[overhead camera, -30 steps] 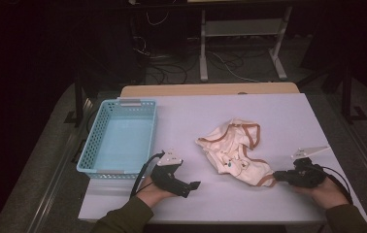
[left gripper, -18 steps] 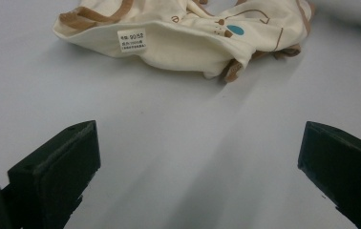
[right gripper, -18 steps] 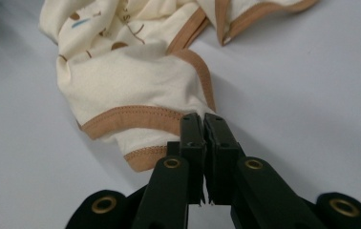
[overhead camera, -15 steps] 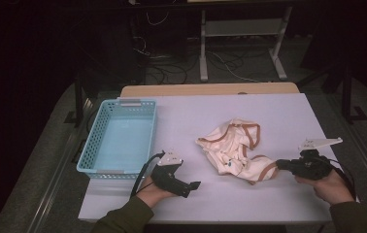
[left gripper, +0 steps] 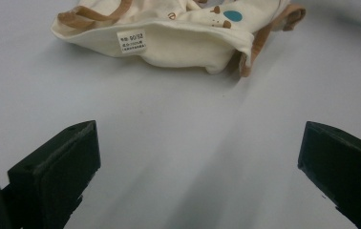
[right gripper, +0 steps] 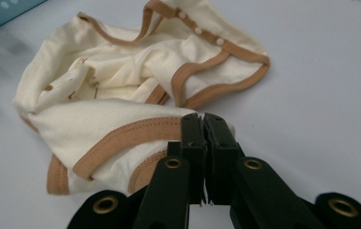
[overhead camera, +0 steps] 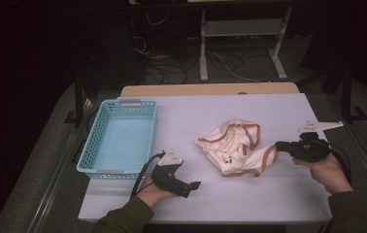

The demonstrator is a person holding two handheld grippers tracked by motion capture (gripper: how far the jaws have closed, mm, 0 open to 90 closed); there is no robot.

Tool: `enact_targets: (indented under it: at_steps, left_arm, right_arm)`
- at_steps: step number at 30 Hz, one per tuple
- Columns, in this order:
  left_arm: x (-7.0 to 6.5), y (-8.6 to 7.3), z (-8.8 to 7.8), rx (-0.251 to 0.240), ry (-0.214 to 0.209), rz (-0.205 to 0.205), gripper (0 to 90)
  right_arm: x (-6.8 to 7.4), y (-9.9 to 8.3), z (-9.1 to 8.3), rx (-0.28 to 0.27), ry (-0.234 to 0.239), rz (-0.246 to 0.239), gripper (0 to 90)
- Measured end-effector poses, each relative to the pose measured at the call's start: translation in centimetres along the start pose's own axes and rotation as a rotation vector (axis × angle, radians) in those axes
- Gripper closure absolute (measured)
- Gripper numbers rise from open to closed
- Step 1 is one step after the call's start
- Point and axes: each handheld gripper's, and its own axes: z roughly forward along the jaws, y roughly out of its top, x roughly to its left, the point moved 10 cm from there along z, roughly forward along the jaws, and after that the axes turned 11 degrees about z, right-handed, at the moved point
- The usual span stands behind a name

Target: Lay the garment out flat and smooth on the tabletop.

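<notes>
A cream baby garment (overhead camera: 235, 145) with brown trim lies crumpled in the middle of the white table (overhead camera: 210, 111). My right gripper (overhead camera: 279, 145) is shut on the garment's brown-trimmed right edge (right gripper: 135, 131) and holds that edge lifted off the table. In the right gripper view the jaws of my right gripper (right gripper: 202, 124) are pressed together with cloth pinched between them. My left gripper (overhead camera: 197, 185) rests low near the table's front edge, to the left of the garment, open with nothing between its fingers. In the left gripper view, the garment (left gripper: 178, 33) with its white label lies ahead of the gripper (left gripper: 197, 157).
A light blue plastic basket (overhead camera: 120, 137) stands on the left part of the table, with nothing in it. Beyond the table are a metal stand (overhead camera: 240, 39) and cables on a dark floor.
My right gripper has risen and drawn to the right, pulling the garment's trimmed edge up and out with it. The left gripper has stayed put.
</notes>
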Motion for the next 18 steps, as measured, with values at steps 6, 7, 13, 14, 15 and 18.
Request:
enact_targets:
  at_steps: [6, 7, 13, 14, 15, 18]
  left_arm:
    - [0.0, 0.0, 0.0, -0.002, 0.000, -0.001, 0.0]
    - [0.0, 0.0, 0.0, -0.001, 0.000, -0.001, 0.0]
    - [0.0, 0.0, 0.0, -0.001, -0.001, -0.001, 0.0]
    - [0.0, 0.0, 0.1, -0.001, -0.001, -0.001, 0.0]
    - [0.0, 0.0, 0.1, -0.001, -0.001, -0.001, 0.0]
    - [0.1, 0.0, 0.0, -0.002, 0.000, -0.003, 0.0]
  right_arm:
    - [-0.9, 1.7, 0.8, -0.022, -0.029, 0.005, 85.8]
    - [-1.1, 2.0, 0.9, -0.027, -0.037, 0.005, 85.8]
    - [-2.5, 3.4, 1.5, -0.042, -0.081, 0.010, 86.1]
    - [-2.8, 3.5, 1.6, -0.041, -0.089, 0.016, 86.1]
    - [-3.1, 3.5, 1.8, -0.040, -0.094, 0.022, 86.2]
    - [-4.2, 3.6, 2.2, -0.036, -0.116, 0.038, 86.2]
